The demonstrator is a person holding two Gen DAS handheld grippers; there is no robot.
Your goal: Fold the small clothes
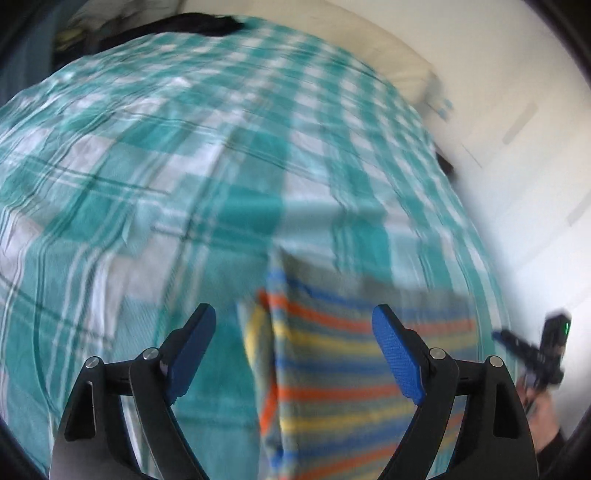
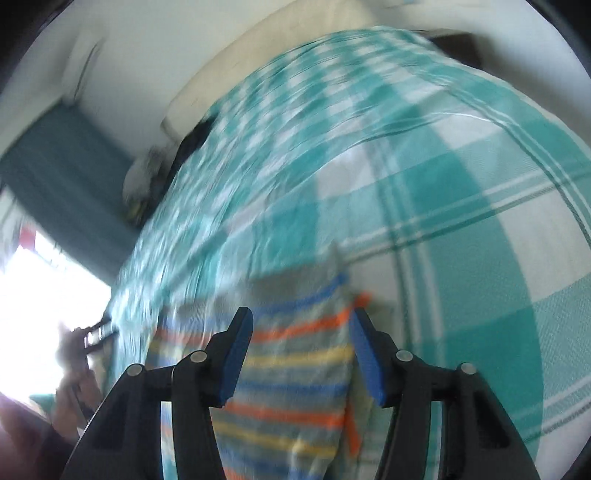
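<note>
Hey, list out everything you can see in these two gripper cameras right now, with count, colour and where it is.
Striped garment: one, grey with blue, orange and yellow stripes, lying on the bedsheet below both grippers.
Bedsheet: one, teal and white check, covering the bed.
Dark cloth: one, black, at the bed's far end; blurred.
Curtain: one, teal, beside the bright window.
Left gripper: one, black with blue pads, open.
Right gripper: one, black with blue pads, open.
</note>
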